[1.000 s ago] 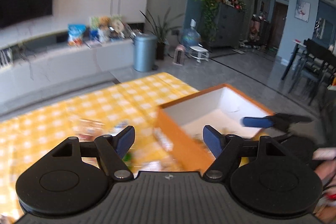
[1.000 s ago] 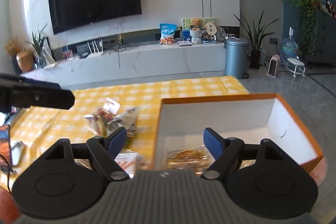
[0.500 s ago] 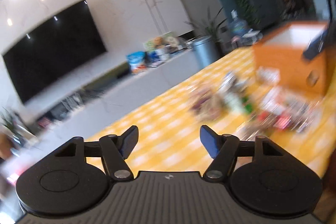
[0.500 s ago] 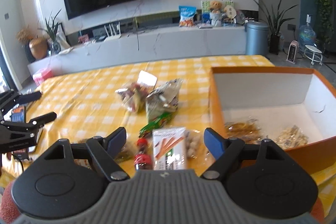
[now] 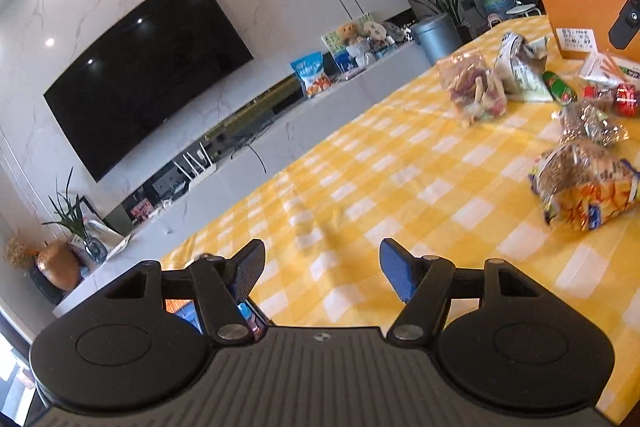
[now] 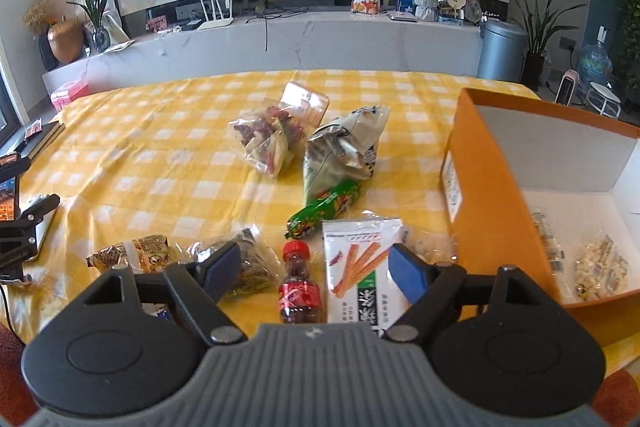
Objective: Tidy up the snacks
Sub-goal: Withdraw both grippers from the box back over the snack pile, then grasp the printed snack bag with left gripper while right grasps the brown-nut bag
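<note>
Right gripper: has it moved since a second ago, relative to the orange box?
Yes. The right gripper was over the orange box opening; it has pulled back and left, and now hangs open over the cola bottle and stick-snack packet.

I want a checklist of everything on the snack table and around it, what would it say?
Surface: yellow checked tablecloth, a little wrinkled.
Job's things: orange box open, a few snack packets inside; stick-snack packet, small cola bottle, green tube and several bags loose on the cloth.
Clutter: phone at the table's left edge.
Grippers: left tool open, empty, over bare cloth; right tool open, over the bottle and packet, not gripping.
Cables: one hanging at the TV shelf.
Surroundings: TV, plants, grey bin.
</note>
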### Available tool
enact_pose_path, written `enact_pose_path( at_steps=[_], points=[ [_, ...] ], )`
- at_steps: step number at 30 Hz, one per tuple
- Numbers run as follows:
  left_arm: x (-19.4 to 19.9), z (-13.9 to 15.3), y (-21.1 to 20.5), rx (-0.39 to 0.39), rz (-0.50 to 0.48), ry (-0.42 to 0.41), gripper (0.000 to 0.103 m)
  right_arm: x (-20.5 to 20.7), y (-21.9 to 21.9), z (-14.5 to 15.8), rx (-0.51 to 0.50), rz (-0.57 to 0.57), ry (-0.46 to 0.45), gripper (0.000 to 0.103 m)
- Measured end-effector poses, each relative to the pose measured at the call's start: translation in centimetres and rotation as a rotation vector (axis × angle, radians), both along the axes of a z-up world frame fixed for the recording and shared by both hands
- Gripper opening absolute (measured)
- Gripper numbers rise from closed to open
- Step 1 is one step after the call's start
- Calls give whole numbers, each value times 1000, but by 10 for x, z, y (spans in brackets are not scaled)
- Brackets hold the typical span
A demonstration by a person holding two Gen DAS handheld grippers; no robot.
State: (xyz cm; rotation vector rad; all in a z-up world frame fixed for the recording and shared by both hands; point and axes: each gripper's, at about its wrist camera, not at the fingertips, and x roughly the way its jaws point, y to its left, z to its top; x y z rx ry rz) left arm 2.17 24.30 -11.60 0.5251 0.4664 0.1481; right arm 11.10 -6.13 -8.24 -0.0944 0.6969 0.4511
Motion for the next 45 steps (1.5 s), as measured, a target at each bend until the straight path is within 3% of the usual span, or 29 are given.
enact_pose_path(
  at_steps=[7,12,13,16,20,29,33,39,45],
  points=[
    [0,22,2,18,-18,-77,75,9,18,-6,-14,12,1,79],
    [6,47,-16,-57,-107,-99,82,10,30,-12,-44,51,-5,79],
    [8,49,-20,-86,-123,-75,86,10,32,-13,-42,65,0,79],
    [14,51,-27,-211,-187,-4,88,8,41,-16,-43,118,-1,78],
    [19,48,-34,-320,-219,71,89,7,55,-21,-69,195,-1,70],
    [28,40,-59,-448,-327,237,90,20,72,-41,-120,263,49,70],
    [32,33,-73,-440,-355,306,90,23,76,-42,-139,290,34,70],
    [43,20,-82,-426,-313,390,90,20,79,-44,-171,353,-10,67],
    [54,10,-85,-454,-280,455,92,31,75,-47,-126,379,46,69]
  ],
)
